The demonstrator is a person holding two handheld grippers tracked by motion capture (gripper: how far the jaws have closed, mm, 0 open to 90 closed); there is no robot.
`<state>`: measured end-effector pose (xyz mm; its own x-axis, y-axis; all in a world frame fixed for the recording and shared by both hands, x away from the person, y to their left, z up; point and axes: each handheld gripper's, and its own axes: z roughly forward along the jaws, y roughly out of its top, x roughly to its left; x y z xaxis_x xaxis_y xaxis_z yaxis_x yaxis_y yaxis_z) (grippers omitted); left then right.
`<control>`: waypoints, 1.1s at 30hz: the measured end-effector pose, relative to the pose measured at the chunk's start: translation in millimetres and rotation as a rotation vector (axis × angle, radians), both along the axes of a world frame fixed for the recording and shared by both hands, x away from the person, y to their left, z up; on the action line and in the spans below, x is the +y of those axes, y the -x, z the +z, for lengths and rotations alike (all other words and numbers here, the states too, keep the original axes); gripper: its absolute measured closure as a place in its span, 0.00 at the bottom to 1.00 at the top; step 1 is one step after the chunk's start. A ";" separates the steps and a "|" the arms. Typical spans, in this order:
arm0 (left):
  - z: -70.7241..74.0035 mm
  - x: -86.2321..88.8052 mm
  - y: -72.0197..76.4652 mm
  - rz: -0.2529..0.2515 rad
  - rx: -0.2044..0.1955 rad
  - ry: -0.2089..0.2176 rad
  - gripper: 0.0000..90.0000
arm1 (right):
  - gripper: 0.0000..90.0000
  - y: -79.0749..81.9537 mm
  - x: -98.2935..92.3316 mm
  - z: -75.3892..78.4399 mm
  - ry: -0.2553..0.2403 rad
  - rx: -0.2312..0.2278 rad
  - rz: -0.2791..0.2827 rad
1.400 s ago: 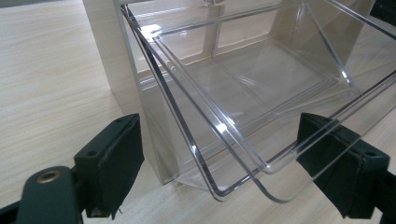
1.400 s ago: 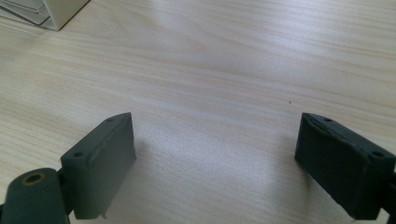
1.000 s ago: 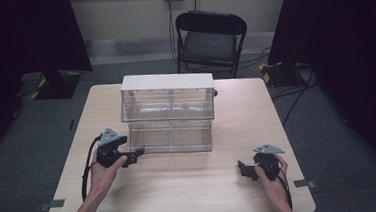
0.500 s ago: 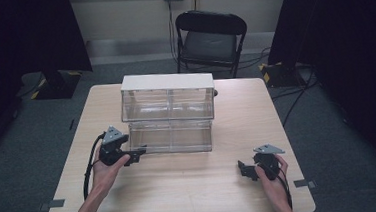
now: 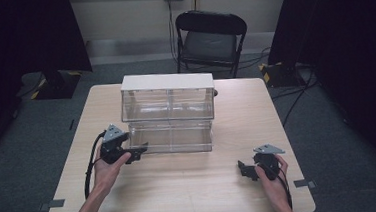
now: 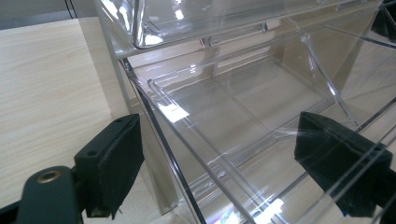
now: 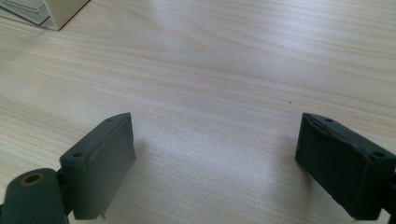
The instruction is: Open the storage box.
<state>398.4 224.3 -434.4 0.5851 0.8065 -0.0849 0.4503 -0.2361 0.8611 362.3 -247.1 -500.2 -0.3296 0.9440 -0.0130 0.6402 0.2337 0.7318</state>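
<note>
The bench (image 5: pixel 181 186) carries a clear plastic drawer cabinet (image 5: pixel 169 112) with a white top, standing toward its far middle. The cabinet's lower drawer (image 5: pixel 170 136) sticks out toward the person, further than the drawer above it. The left gripper (image 5: pixel 138 152) sits at the near-left corner of that drawer; in the left gripper view its fingers (image 6: pixel 114 161) are spread wide and straddle the drawer's front wall, one outside and one seen through the plastic, likely lined up to take hold of the front. The right gripper (image 5: pixel 245 168) rests well apart from the cabinet, to its near right, fingers (image 7: pixel 102 163) wide over bare wood, apparently waiting.
</note>
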 end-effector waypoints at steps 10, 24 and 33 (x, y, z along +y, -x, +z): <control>1.1 -0.9 -1.2 0.001 -0.006 0.008 0.17 | 0.12 0.0 0.0 0.0 0.000 0.000 -0.001; 5.0 -2.2 -4.3 -0.009 0.001 0.019 0.14 | 0.12 0.0 0.0 0.1 0.000 0.000 0.000; 9.0 -0.3 -3.3 0.010 -0.012 0.023 0.16 | 0.12 0.0 0.0 0.0 0.000 0.000 0.000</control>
<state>401.7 224.0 -425.4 0.5778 0.8105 -0.0966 0.4424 -0.2116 0.8715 362.3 -247.1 -500.3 -0.3295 0.9440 -0.0131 0.6402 0.2336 0.7318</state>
